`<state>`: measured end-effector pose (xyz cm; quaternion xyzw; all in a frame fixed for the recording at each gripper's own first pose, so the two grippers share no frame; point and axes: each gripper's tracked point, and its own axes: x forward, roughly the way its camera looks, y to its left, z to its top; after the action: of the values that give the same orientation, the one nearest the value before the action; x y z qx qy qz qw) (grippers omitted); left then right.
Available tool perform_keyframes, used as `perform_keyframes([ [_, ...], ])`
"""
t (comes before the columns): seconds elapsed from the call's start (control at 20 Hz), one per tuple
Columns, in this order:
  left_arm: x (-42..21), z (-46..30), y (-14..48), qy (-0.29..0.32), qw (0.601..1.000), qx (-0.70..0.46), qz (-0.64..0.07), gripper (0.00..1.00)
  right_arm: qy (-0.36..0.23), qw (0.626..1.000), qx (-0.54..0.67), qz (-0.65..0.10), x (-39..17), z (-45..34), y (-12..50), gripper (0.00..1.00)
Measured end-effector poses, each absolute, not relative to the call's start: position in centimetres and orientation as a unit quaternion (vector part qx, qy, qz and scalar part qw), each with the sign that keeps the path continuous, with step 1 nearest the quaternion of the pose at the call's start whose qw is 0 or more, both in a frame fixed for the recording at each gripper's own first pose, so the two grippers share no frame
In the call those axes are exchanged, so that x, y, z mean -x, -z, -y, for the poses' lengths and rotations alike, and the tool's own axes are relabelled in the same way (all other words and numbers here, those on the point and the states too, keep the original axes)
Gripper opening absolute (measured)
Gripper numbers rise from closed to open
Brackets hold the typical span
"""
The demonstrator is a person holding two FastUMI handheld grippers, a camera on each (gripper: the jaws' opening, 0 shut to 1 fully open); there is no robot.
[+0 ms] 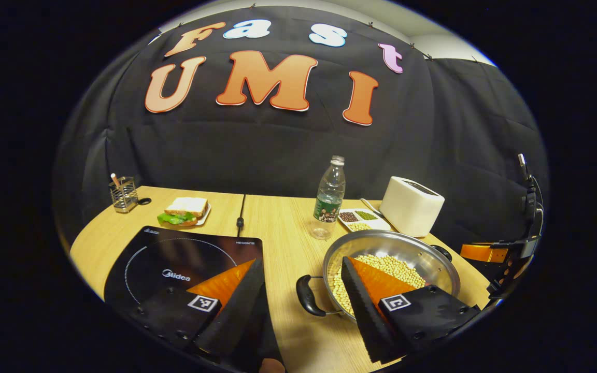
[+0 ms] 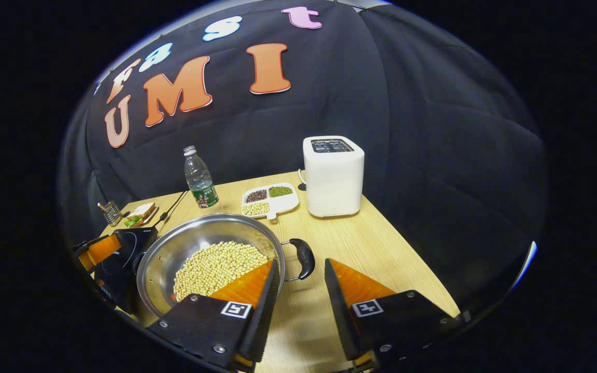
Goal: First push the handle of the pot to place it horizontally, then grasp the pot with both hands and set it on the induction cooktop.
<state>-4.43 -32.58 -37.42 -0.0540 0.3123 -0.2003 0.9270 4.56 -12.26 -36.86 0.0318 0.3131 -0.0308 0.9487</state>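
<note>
A steel pot (image 1: 381, 241) holding soybeans (image 1: 394, 267) stands on the wooden table, to the right of the black induction cooktop (image 1: 174, 259). Its two black handles point sideways. In the left gripper view, my left gripper (image 1: 301, 261) is open, and the pot's near handle (image 1: 309, 295) lies between its fingers untouched. In the right gripper view, the pot (image 2: 189, 238) sits at left and its other handle (image 2: 303, 257) lies between the fingertips of my open right gripper (image 2: 301, 264). The cooktop (image 2: 122, 259) shows beyond the pot.
A water bottle (image 1: 329, 197), a white toaster (image 1: 411, 204) and a divided dish of beans (image 1: 360, 218) stand behind the pot. A sandwich plate (image 1: 185, 211), a wire holder (image 1: 123, 194) and the cooktop's cable (image 1: 240, 212) lie at the back left. The table edge runs close on the right (image 2: 412, 248).
</note>
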Motion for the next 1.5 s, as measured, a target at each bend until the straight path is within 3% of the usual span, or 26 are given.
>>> perform_keyframes([
  [0.1, 4.7, 33.3, 38.5, 0.202, 0.925, 0.048, -0.319, 0.99, 0.026, 0.950, -0.030, -0.310, -5.1, 12.0, 37.1, 0.70],
  [0.3, 5.1, 34.6, 40.8, 0.204, 0.916, 0.050, -0.343, 0.99, 0.022, 0.947, -0.015, -0.320, -6.0, 11.8, 38.6, 0.86],
  [0.55, 4.8, 36.0, 43.4, 0.207, 0.902, 0.054, -0.374, 0.99, 0.020, 0.941, -0.013, -0.337, -7.4, 11.5, 40.5, 0.89],
  [0.85, 5.4, 37.1, 45.8, 0.210, 0.879, 0.074, -0.423, 0.98, 0.016, 0.932, -0.024, -0.361, -8.6, 11.0, 42.9, 0.88],
  [1.0, 5.0, 37.5, 46.6, 0.211, 0.876, 0.073, -0.428, 1.00, 0.020, 0.927, -0.027, -0.373, -9.1, 11.0, 43.9, 0.83],
  [1.15, 5.4, 37.4, 47.8, 0.200, 0.867, 0.064, -0.453, 0.90, 0.025, 0.925, -0.036, -0.378, -9.3, 11.0, 44.2, 0.69],
  [1.4, 4.8, 37.0, 47.8, 0.170, 0.871, 0.084, -0.454, 0.70, 0.024, 0.926, -0.031, -0.376, -9.0, 11.0, 44.2, 0.61],
  [1.5, 4.8, 37.0, 47.6, 0.168, 0.872, 0.084, -0.452, 0.67, 0.026, 0.928, -0.039, -0.369, -9.2, 10.8, 44.2, 0.58],
])
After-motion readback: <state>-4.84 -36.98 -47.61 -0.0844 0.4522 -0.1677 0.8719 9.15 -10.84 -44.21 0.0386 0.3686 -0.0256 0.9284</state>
